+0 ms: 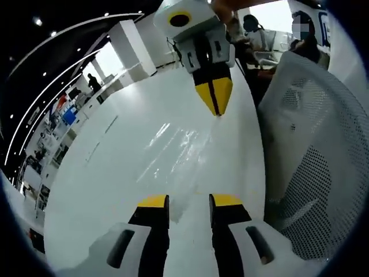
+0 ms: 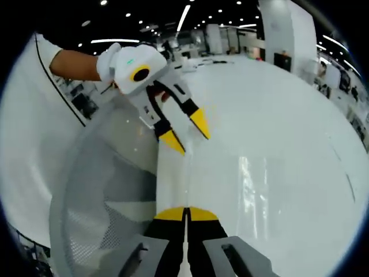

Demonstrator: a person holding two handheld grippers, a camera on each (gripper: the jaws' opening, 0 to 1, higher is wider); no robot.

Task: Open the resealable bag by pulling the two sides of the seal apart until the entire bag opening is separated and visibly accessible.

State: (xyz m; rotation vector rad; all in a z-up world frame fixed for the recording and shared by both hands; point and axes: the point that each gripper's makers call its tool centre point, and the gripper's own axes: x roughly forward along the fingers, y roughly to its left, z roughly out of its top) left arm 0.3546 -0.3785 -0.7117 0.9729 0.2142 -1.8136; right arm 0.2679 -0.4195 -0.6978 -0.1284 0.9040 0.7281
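A clear resealable bag (image 1: pixel 176 151) lies flat on the white table (image 1: pixel 104 173), showing mostly as glare and creases. In the left gripper view my left gripper (image 1: pixel 189 201) stands open at the bag's near edge, a corner of film rising between the yellow tips. From the top of that view my right gripper (image 1: pixel 216 109) comes in, shut, pinching the bag's far edge. The right gripper view has my right gripper (image 2: pixel 185 212) with its jaws pressed together at the bottom, the bag (image 2: pixel 249 182) stretching ahead, and my left gripper (image 2: pixel 187 134) open beyond it, held by a gloved hand (image 2: pixel 108 63).
A white mesh chair (image 1: pixel 305 173) stands close against the table's edge, beside both grippers; it also appears as the chair (image 2: pixel 104 196) on the left. People sit at desks (image 1: pixel 256 34) behind the table. Open office floor and shelving lie far off.
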